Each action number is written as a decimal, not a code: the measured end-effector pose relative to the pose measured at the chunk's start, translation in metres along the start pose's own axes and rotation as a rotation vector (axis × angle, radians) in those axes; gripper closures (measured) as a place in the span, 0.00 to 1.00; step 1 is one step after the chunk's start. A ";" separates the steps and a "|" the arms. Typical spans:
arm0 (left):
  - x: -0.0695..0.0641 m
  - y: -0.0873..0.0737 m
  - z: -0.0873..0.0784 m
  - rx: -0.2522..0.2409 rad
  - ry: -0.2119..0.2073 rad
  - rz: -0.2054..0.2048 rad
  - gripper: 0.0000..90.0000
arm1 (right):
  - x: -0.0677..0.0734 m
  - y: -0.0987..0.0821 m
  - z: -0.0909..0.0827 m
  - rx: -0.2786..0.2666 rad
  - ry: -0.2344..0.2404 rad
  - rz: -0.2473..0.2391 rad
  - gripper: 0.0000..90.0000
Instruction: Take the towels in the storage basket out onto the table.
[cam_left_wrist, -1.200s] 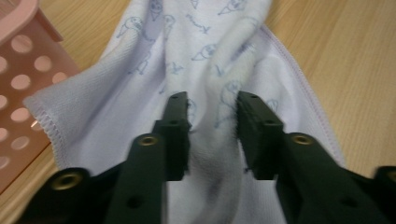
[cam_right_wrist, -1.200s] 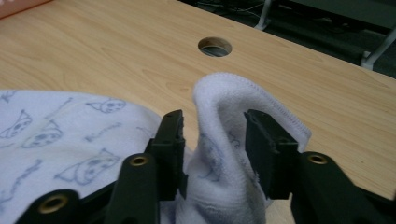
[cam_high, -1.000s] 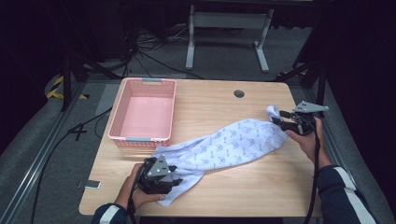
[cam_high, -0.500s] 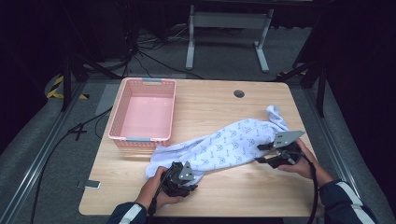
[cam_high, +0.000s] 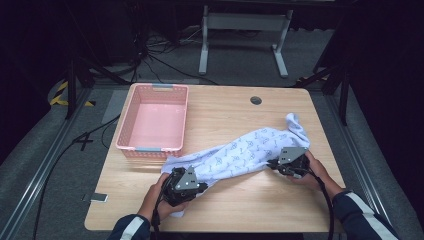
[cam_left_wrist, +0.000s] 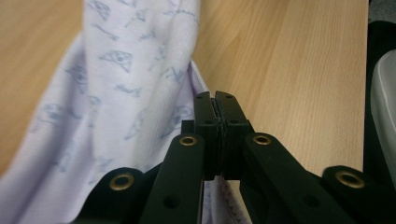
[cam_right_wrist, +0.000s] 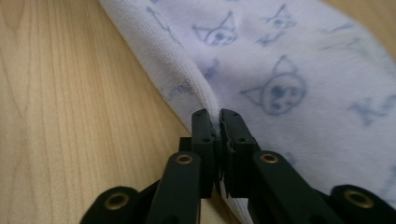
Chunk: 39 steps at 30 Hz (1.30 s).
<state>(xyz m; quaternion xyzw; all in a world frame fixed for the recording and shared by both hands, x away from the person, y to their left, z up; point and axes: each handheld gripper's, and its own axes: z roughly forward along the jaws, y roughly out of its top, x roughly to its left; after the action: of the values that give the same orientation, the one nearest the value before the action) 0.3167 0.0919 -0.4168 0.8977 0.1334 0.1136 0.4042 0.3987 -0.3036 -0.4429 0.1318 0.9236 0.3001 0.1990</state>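
Observation:
A white cloth printed with small blue cat faces lies stretched across the wooden table, from front left to back right. My left gripper sits at the cloth's front-left end; its jaws have just closed and pinch the cloth's edge, as the left gripper view shows with the gripper tight on the hem. My right gripper is on the near edge of the cloth's right half; its jaws have just closed too, and in the right gripper view the gripper nips the folded hem.
An empty pink basket stands at the table's back left. A round cable hole is in the tabletop near the far edge. A small flat device lies at the front-left corner. Cables run over the floor beyond.
The right gripper came from the cloth's far right tip down to its near edge. The left gripper shifted right along the front. Both sets of jaws have shut on the cloth.

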 end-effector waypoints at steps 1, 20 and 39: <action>0.001 0.001 -0.006 -0.009 0.014 -0.003 0.98 | -0.003 0.002 -0.006 -0.030 -0.007 0.010 0.96; 0.013 -0.025 -0.080 -0.042 0.124 -0.036 0.99 | -0.077 0.068 0.000 -0.124 -0.180 0.260 0.90; 0.047 -0.070 -0.051 -0.002 0.236 -0.316 0.62 | -0.101 -0.007 -0.054 -0.226 -0.231 0.456 0.56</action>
<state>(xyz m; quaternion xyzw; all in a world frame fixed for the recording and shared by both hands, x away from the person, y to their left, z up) 0.3347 0.1879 -0.4321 0.8458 0.3189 0.1535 0.3993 0.4634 -0.3728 -0.3775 0.3466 0.8020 0.4211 0.2434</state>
